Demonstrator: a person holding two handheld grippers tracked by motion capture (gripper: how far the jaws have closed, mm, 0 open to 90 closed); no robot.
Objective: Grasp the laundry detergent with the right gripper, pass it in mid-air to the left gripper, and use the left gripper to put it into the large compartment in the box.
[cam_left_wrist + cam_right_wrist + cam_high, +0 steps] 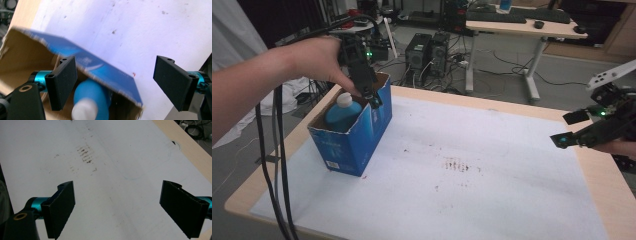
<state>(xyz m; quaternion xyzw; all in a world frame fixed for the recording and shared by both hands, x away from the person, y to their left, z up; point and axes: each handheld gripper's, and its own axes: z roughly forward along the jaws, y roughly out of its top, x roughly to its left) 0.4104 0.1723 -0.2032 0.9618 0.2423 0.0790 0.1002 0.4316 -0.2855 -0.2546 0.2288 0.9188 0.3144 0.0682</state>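
An open blue cardboard box [357, 132] stands on the left part of the table. Inside it a blue bottle [343, 112] with a white cap stands upright. My left gripper [371, 95] hangs over the box's far right rim, pointing down, with its jaws wide open. In the left gripper view the box's blue wall [105, 71] runs between the jaws of the left gripper [117, 75], untouched by either pad, and the bottle [92, 96] sits just below. My right gripper [568, 129] hovers at the table's right edge, open over the bare sheet, with nothing between the jaws of the right gripper [117, 205].
A white sheet [492, 190] with brown smudges near its middle covers the wooden table [607, 190]. A black cable [277, 165] hangs from the left gripper past the table's left edge. Computer towers [427, 52] and a desk [522, 25] stand on the floor beyond.
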